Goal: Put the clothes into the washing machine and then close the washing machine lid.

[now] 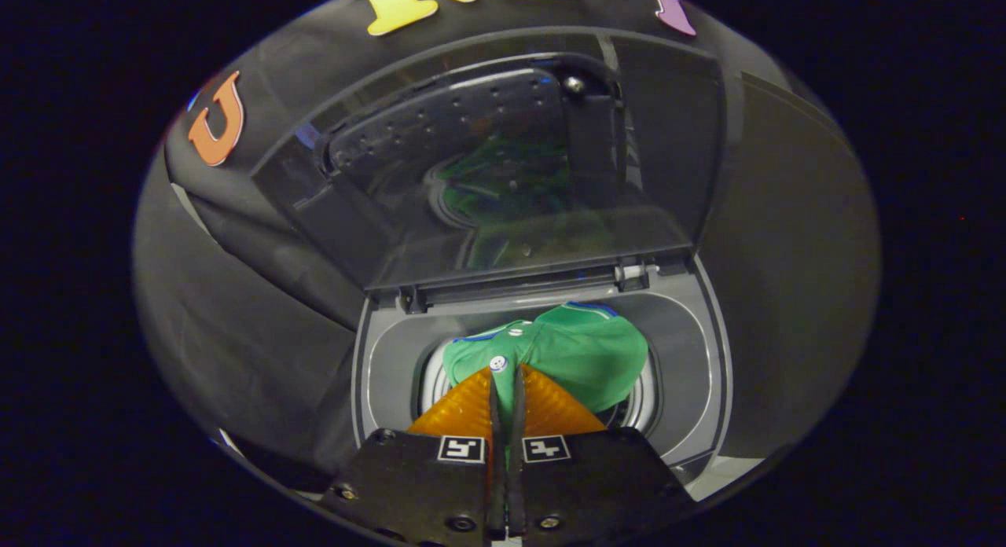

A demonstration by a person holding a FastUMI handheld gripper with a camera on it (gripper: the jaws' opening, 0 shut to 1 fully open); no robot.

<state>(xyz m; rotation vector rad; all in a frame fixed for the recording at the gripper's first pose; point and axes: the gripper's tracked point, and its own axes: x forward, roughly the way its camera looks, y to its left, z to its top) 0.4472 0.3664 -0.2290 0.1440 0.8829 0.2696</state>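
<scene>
While the lid stands raised at frame top, tool at btm ctr is nearly closed, its 2 fingers pinching green garment over washer drum opening.

The claw consists of two matching halves divided by a narrow central seam. Each finger is a translucent orange wedge with fine ribbing, tapering to a point at the seam. A thin black strip lines the inner edge of each finger. Behind the fingers sit two matte black body plates. Each plate carries a square black-and-white marker beside the seam. Dark round screws are set into the plates.
</scene>
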